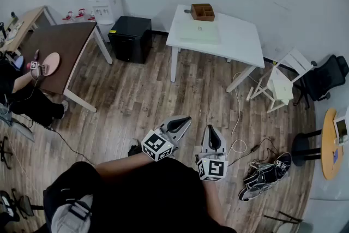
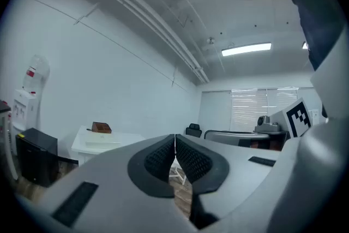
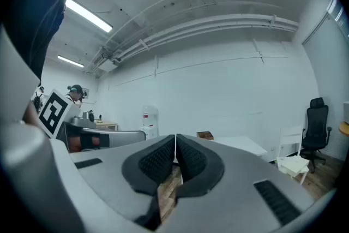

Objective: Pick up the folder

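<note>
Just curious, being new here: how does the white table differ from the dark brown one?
The white table carries a pale folder and a small wooden box; the brown table carries a round pinkish disc. Another person's arm reaches over the brown table; nobody is at the white table. Both have white legs and stand on the wood floor.

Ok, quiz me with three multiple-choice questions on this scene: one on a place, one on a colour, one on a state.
1. Where does the folder lie? A. on the floor B. on the white table C. on the brown table
2. What colour is the box on that table? A. blue B. white C. brown
3. How are the left gripper's jaws? A. shut, empty B. wide open C. shut on the folder
Answers: 1 B, it lies on that tabletop; 2 C, plainly brown; 3 A, the jaws meet, nothing between.
</note>
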`<act>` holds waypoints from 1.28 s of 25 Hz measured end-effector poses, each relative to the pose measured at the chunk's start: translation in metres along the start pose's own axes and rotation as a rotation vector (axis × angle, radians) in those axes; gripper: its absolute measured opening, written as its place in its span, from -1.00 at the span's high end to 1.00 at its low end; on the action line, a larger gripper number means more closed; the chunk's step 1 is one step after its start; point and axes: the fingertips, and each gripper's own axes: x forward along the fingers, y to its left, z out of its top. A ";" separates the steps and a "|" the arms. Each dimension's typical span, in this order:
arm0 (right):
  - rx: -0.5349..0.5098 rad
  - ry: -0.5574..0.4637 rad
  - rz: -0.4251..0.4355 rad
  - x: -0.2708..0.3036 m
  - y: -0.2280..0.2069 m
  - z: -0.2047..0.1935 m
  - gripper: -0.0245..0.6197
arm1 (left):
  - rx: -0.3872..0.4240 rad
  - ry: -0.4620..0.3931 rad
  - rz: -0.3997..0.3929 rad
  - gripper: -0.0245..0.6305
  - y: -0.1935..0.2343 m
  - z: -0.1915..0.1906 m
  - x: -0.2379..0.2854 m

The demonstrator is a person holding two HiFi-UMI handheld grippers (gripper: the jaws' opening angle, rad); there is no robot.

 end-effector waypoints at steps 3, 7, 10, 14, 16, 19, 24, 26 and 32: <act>-0.026 -0.007 0.022 0.006 0.002 0.000 0.81 | 0.020 -0.006 0.006 0.88 0.001 0.000 0.003; 0.009 -0.025 0.014 0.009 -0.002 0.000 0.81 | 0.010 0.010 0.025 0.88 0.005 -0.006 0.001; 0.007 0.000 0.019 0.012 -0.001 -0.005 0.81 | -0.050 0.040 0.025 0.88 0.008 -0.016 0.001; 0.017 0.030 -0.002 0.019 -0.017 -0.010 0.81 | -0.094 0.050 -0.007 0.88 0.006 -0.025 0.024; 0.025 0.047 -0.034 0.022 -0.032 -0.017 0.81 | -0.093 0.057 -0.043 0.88 0.004 -0.027 0.042; 0.026 0.086 -0.065 0.035 -0.057 -0.028 0.81 | -0.083 0.068 -0.083 0.88 0.009 -0.031 0.075; 0.079 0.120 -0.061 0.075 -0.098 -0.043 0.81 | -0.081 0.082 -0.102 0.88 0.030 -0.035 0.129; 0.086 0.135 -0.059 0.094 -0.116 -0.043 0.81 | -0.123 0.097 -0.095 0.87 0.045 -0.037 0.150; 0.074 0.163 -0.066 0.154 -0.177 -0.032 0.80 | -0.141 0.117 -0.088 0.87 0.092 -0.027 0.217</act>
